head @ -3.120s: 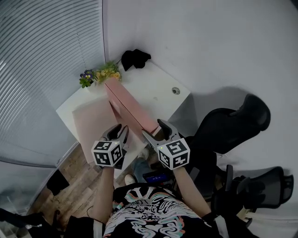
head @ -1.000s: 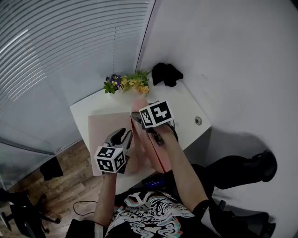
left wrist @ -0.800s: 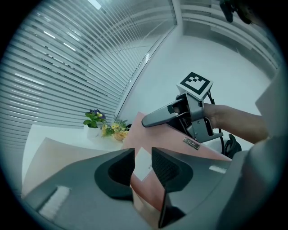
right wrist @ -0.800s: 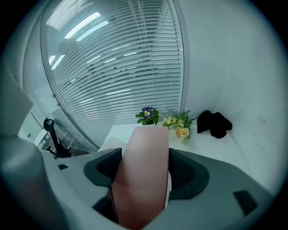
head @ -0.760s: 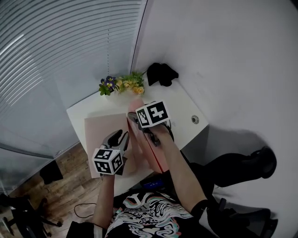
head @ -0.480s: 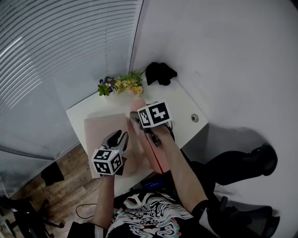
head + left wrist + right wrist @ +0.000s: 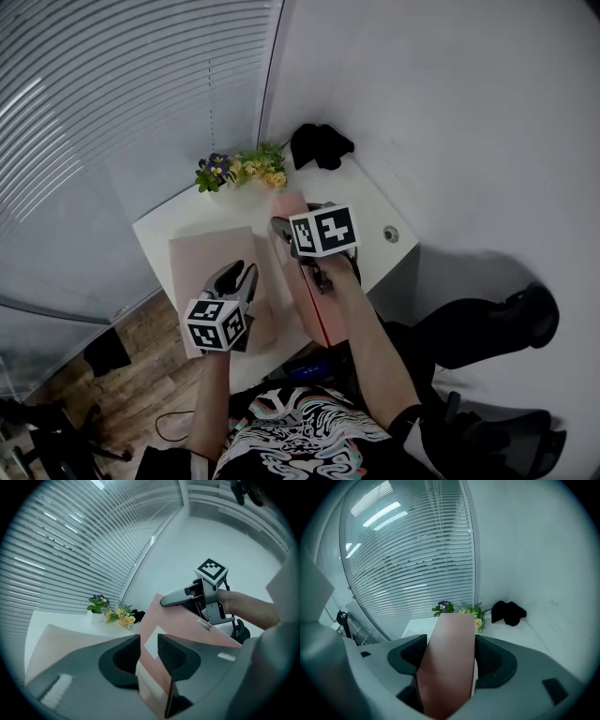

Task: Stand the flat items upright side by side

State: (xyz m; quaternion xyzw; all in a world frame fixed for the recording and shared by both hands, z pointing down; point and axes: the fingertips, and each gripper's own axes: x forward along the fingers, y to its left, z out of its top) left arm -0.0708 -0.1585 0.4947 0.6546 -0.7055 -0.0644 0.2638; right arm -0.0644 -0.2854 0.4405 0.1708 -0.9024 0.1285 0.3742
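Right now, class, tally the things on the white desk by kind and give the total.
Pink flat rectangular boards: 2 (upright board, board lying flat)
Bunch of purple and yellow flowers: 1
Black cloth bundle: 1
Total: 4

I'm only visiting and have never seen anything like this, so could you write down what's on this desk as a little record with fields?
Setting: white desk in a corner, window blinds at one side
Left tongs: closed on the near end of the pink box
Right tongs: closed across the box's upper edge
Pink box: up on its edge, held by both tongs
Pink board: lying flat on the desk, to the box's left
Also there: flowers and a black cloth at the far end
Progress: one item upright, the board not yet stood up
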